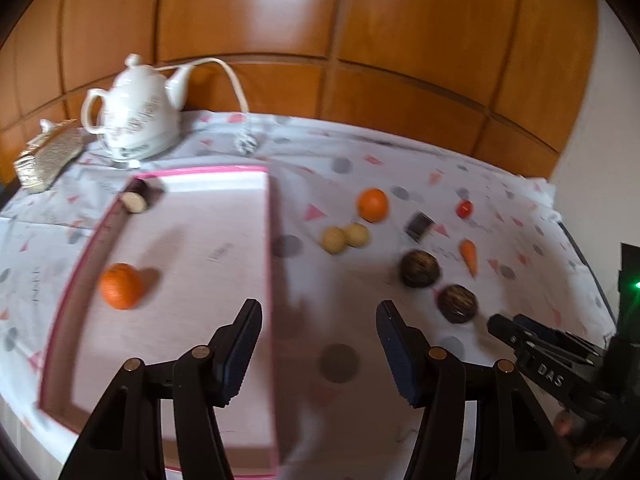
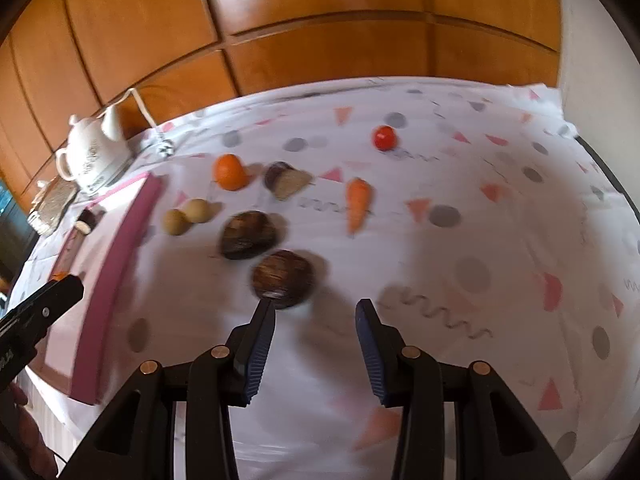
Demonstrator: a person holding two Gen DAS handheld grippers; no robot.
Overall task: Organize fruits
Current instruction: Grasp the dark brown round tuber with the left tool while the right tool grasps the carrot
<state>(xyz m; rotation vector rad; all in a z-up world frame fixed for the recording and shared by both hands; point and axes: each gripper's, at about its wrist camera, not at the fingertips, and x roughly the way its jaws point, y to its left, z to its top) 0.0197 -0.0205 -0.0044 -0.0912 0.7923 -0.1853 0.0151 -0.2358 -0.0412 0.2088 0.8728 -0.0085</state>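
On the bench (image 2: 460, 280), under a white cloth with pink triangles and grey dots, the fruits are lying loose beside a pink-rimmed tray (image 1: 269, 264). The left tongs (image 1: 318, 346) are hanging wide open and empty, straddling the tray's right wall. Inside the tray, an orange (image 1: 121, 286) is sitting ahead and to the left of them, and a dark cut piece (image 1: 137, 196) is lying at the far corner. The right tongs (image 2: 314, 350) are also gaping open, gripping nothing; the near brown round fruit (image 2: 282, 278) is resting just ahead of their left fingertip (image 2: 266, 312), though contact cannot be told. A second brown fruit (image 2: 248, 234) is lying just beyond it, with two small yellowish fruits (image 2: 186, 216) touching each other, another orange (image 2: 230, 172), a carrot (image 2: 357, 204) and a small red fruit (image 2: 385, 138) spreading farther off. A white teapot (image 1: 134, 114) is standing at the back.
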